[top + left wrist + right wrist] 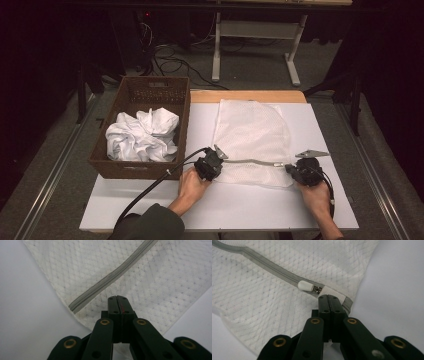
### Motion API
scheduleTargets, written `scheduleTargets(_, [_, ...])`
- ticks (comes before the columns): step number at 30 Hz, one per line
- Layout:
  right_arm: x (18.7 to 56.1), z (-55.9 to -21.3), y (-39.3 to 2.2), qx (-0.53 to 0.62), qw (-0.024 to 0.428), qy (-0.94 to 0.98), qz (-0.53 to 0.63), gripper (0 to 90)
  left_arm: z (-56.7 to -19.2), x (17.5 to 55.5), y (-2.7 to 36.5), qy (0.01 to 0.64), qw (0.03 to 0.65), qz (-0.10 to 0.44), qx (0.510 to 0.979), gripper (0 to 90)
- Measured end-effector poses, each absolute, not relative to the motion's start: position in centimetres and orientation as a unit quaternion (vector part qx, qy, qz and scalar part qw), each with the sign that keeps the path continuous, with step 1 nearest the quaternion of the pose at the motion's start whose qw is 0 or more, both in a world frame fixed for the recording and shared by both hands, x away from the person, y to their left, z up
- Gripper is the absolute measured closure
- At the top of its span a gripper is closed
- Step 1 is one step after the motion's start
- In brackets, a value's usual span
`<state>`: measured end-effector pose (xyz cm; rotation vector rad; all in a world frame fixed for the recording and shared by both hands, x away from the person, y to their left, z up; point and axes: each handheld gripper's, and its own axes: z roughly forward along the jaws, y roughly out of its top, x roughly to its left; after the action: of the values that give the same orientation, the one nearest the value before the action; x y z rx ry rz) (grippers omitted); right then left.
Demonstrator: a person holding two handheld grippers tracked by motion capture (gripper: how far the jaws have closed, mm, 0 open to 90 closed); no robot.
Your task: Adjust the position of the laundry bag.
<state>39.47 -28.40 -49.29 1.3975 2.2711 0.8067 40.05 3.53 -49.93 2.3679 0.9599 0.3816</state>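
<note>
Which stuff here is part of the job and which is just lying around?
In the job:
mesh laundry bag
its grey zipper
left tool
right tool

Lying about:
wicker basket
crumpled white cloth inside it

Left gripper (117, 298) and right gripper (328, 296) jaws meet over the mesh bag (252, 132), so whether fabric is pinched between the pads can't be told. The zipper (110, 277) runs off the top edge of the left gripper view. Basket (131, 168) walls hide the lower part of the white cloth (142, 135).
</note>
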Motion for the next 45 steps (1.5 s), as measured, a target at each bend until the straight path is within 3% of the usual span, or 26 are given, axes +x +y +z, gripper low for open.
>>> scheduleTargets(30, [37.8, -49.2, -26.3, 0.447, 0.145, 0.83, 0.302, 90.0, -50.0, 35.4, 7.1, 0.366, 0.263, 0.125, 0.884, 89.2])
scheduleTargets(34, [37.7, -49.2, -26.2, 0.446, 0.141, 0.831, 0.301, 89.1, -50.1, 35.4, 7.2, 0.36, 0.265, 0.135, 0.884, 74.0])
scheduleTargets(35, [37.7, -49.2, -26.2, 0.446, 0.141, 0.831, 0.3, 87.5, -50.0, 35.4, 7.2, 0.362, 0.266, 0.135, 0.883, 74.0])
scheduleTargets(37, [37.7, -49.1, -26.4, 0.452, 0.14, 0.827, 0.305, 84.1, -50.0, 35.4, 7.1, 0.362, 0.271, 0.131, 0.882, 61.3])
scheduleTargets(40, [37.7, -48.9, -26.8, 0.461, 0.143, 0.817, 0.315, 79.0, -49.7, 35.2, 7.1, 0.354, 0.292, 0.126, 0.88, 55.8])
scheduleTargets(45, [37.8, -48.7, -27.2, 0.467, 0.144, 0.809, 0.328, 80.9, -49.2, 35.4, 7.2, 0.355, 0.312, 0.118, 0.874, 50.9])
